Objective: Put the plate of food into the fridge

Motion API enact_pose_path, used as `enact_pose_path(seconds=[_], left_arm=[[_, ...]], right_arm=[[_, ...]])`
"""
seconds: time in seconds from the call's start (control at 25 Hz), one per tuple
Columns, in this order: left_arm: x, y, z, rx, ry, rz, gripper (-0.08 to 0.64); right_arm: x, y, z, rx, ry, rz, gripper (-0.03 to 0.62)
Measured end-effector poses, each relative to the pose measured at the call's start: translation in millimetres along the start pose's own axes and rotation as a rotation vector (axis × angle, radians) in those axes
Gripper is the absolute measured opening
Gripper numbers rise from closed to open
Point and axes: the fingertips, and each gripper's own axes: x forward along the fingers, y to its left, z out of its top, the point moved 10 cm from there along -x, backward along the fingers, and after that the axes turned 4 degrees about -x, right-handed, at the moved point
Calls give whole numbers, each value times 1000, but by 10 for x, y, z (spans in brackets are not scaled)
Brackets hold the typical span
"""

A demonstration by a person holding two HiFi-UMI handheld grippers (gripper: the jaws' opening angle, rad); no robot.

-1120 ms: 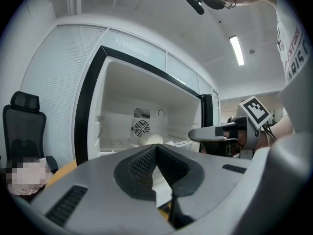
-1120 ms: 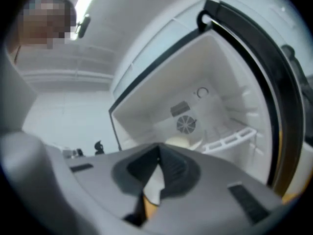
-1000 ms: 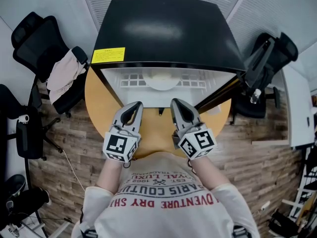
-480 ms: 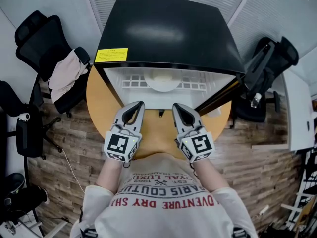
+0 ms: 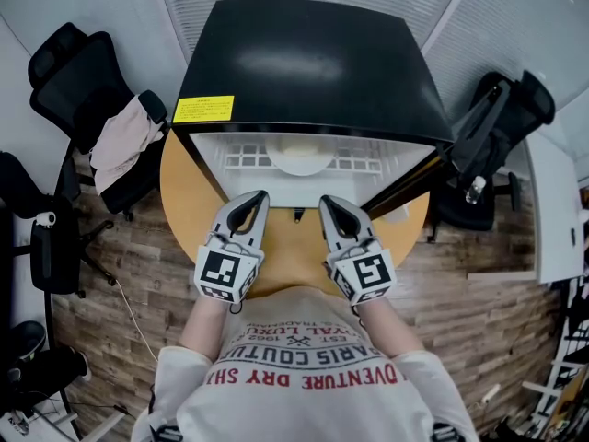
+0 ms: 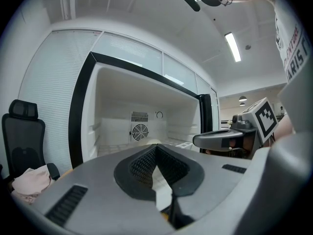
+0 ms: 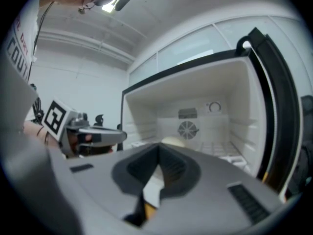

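A black-topped fridge (image 5: 308, 72) stands open on a round wooden table (image 5: 184, 191). The pale plate of food (image 5: 301, 157) rests on the white wire shelf inside; its mound (image 7: 172, 142) also shows in the right gripper view. My left gripper (image 5: 255, 196) and right gripper (image 5: 329, 201) hover side by side in front of the opening, clear of the plate. Both are shut with nothing between the jaws. In each gripper view the dark pads (image 6: 155, 153) (image 7: 159, 153) meet at the tip, pointing into the white fridge interior.
The fridge door (image 5: 405, 180) hangs open at the right, its black edge (image 7: 266, 92) close to my right gripper. An office chair with a pale garment (image 5: 120, 141) stands at the left. Another black chair (image 5: 492, 122) stands at the right, on the wooden floor.
Both grippers stay almost in place in front of the open fridge. The right gripper has drawn slightly back towards the person. The plate has not moved.
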Motion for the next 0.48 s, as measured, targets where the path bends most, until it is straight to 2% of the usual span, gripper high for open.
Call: enact_pose_path(seconds=[0.48], left_arm=[[44,20,-8,4,4,-3,31]], right_arm=[[79,-5,-20,-4,9,-1,28]])
